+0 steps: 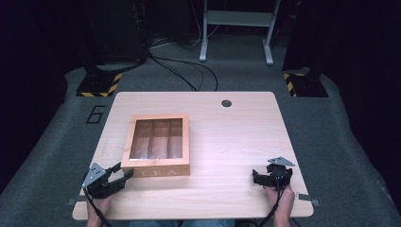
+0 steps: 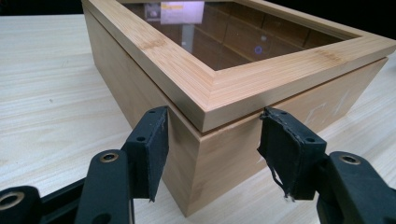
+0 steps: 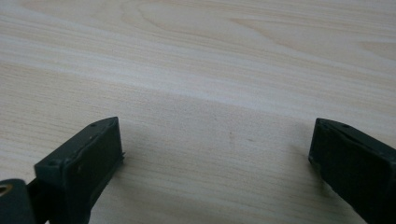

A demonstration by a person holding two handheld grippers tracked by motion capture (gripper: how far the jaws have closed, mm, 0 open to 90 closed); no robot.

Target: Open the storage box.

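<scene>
A wooden tea box [image 1: 158, 146] with a glass-paned lid stands shut on the left half of the table; "TEA" is printed on its front face. Dividers show through the glass. My left gripper [image 1: 122, 171] is open at the box's front left corner. In the left gripper view that corner of the box [image 2: 243, 84] sits between the two black pads [image 2: 149, 140], which flank it just below the lid seam, close to the wood or just touching it. My right gripper [image 1: 272, 174] rests near the table's front right, open. Its jaws are wide apart over bare wood in the right gripper view [image 3: 215, 144].
The light wooden table [image 1: 236, 137] has a round cable hole [image 1: 226, 103] near its far edge. Beyond it on the grey floor are cables, a white frame's legs [image 1: 236, 28] and two stands with yellow-black bases [image 1: 99, 85].
</scene>
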